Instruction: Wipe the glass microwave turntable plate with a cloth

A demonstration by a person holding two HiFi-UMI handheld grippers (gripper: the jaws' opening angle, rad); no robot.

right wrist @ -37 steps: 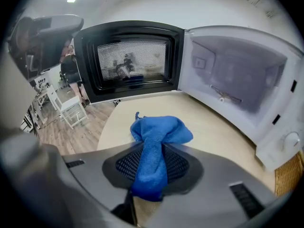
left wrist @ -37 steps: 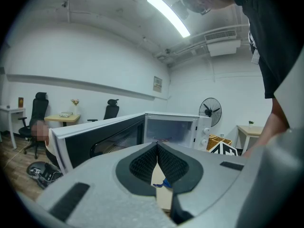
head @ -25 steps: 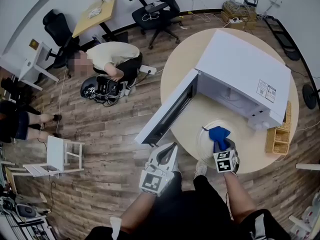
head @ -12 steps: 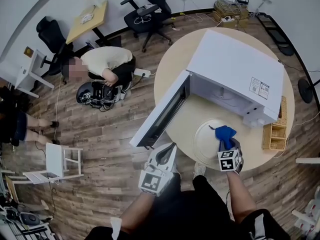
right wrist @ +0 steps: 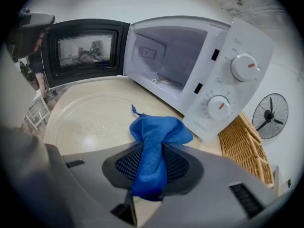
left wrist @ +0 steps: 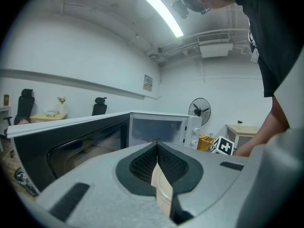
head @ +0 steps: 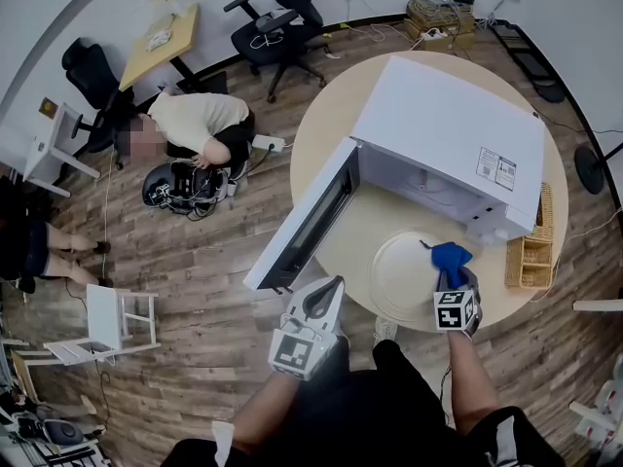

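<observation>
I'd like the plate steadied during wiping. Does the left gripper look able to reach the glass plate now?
Probably yes: the left gripper sits just left of the glass plate with nothing between; the cloth occupies its right edge.

Blue cloth [head: 450, 258] farther right on the plate [head: 399, 278]

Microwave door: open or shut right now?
Open. The door stands swung wide from the microwave, its cavity exposed, and the glass plate lies out on the table.
</observation>
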